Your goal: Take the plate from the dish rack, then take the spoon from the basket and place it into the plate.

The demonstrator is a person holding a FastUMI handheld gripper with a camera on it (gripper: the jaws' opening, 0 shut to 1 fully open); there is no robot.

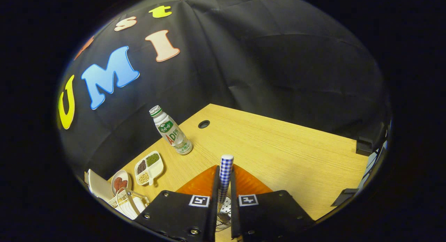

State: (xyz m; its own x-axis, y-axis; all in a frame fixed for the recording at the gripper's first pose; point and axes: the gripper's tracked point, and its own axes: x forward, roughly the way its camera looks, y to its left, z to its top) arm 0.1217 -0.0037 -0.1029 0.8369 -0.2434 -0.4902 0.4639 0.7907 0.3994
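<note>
While my gripper (225, 186) pinches the spoon (225, 174) by its blue-checked handle, both fingers pressing on it, I see the perforated metal basket (224, 210) below them and the orange plate (249, 184) just beyond. Farther off stands a drink bottle (170, 134), its label showing "AD", near a divided bean dish (150, 167); the dish rack (127, 202) sits beside the fingers.

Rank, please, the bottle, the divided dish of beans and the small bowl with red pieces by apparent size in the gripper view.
1. Bottle, the largest.
2. Divided dish of beans.
3. Small bowl with red pieces, the smallest, though the fisheye squeezes things out there, so its true rank against the dish is unsure.

The gripper is shut on the checked spoon handle.
</note>
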